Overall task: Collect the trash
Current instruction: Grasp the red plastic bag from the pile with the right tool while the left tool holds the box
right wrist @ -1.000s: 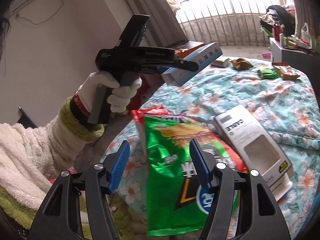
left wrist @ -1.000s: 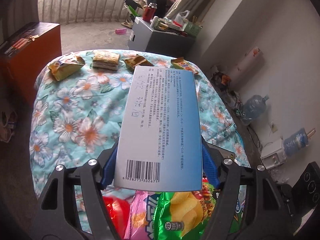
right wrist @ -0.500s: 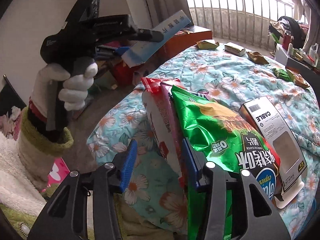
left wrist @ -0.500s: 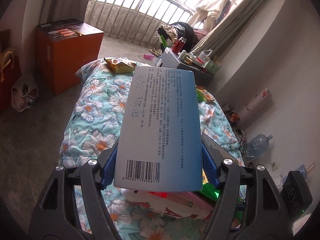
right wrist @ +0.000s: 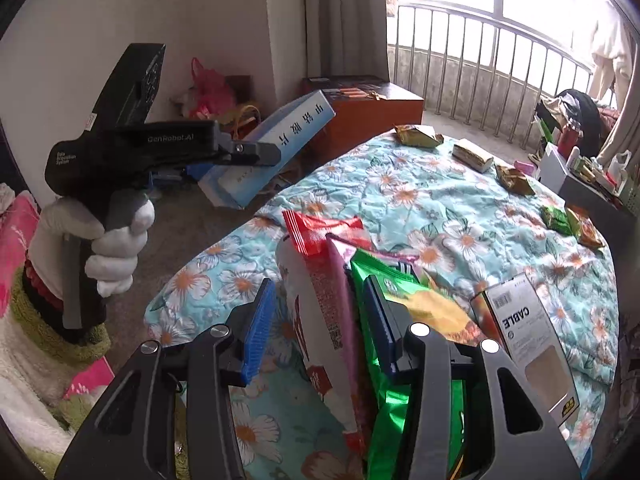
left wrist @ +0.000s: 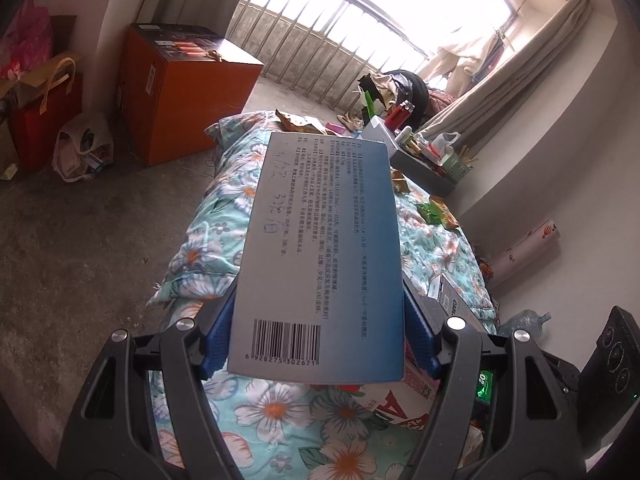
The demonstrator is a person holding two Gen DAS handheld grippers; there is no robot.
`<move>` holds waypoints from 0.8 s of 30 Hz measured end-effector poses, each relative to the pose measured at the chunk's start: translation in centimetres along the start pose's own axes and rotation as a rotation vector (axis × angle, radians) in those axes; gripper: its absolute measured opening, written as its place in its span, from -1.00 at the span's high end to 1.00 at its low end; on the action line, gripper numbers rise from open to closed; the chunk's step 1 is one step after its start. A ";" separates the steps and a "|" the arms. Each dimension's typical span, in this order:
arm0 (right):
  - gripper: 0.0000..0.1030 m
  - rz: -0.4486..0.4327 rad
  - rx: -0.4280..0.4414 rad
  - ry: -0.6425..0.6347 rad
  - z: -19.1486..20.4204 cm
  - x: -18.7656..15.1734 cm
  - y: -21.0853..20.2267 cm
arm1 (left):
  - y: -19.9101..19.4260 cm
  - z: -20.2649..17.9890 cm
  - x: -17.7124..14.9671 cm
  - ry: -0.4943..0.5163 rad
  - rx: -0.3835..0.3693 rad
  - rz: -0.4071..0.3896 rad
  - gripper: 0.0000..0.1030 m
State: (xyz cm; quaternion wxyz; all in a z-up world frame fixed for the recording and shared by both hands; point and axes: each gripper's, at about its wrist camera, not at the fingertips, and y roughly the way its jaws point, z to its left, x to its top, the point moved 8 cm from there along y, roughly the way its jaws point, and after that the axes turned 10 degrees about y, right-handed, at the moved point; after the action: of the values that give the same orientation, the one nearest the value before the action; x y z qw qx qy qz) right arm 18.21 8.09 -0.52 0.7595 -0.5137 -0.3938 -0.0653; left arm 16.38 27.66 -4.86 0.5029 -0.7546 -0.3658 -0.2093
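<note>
My left gripper [left wrist: 316, 344] is shut on a flat blue and white box [left wrist: 320, 256] with a barcode, held up over the near left edge of the bed; it also shows in the right wrist view [right wrist: 276, 152]. My right gripper [right wrist: 316, 328] has its jaws around a stack of snack bags: a white and red bag [right wrist: 316, 300], a pink one and a green chip bag [right wrist: 404, 320]. The jaws look partly closed; a firm grip cannot be told. A white "CABLE" box [right wrist: 532, 348] lies to the right on the bed.
The bed has a floral quilt [right wrist: 440, 216]. Several small wrappers [right wrist: 416, 136] lie along its far edge. An orange box [left wrist: 180, 88] and bags [left wrist: 80, 148] stand on the floor to the left. A cluttered grey stand [left wrist: 420, 160] is beyond the bed.
My left gripper has carried the blue box leftward and up, off toward the bed's left edge. My right gripper has moved in onto the snack bags and its jaws have narrowed.
</note>
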 end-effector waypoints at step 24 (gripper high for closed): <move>0.95 0.078 0.040 -0.044 2.0 5.5 7.2 | -1.8 4.3 -0.1 -0.085 0.054 -0.053 -0.32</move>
State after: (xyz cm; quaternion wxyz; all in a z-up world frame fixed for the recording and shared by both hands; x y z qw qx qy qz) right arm 24.50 14.78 -1.79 0.7628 -0.5145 -0.3913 -0.0166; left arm 14.72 31.96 -5.62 0.5014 -0.7391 -0.4120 -0.1804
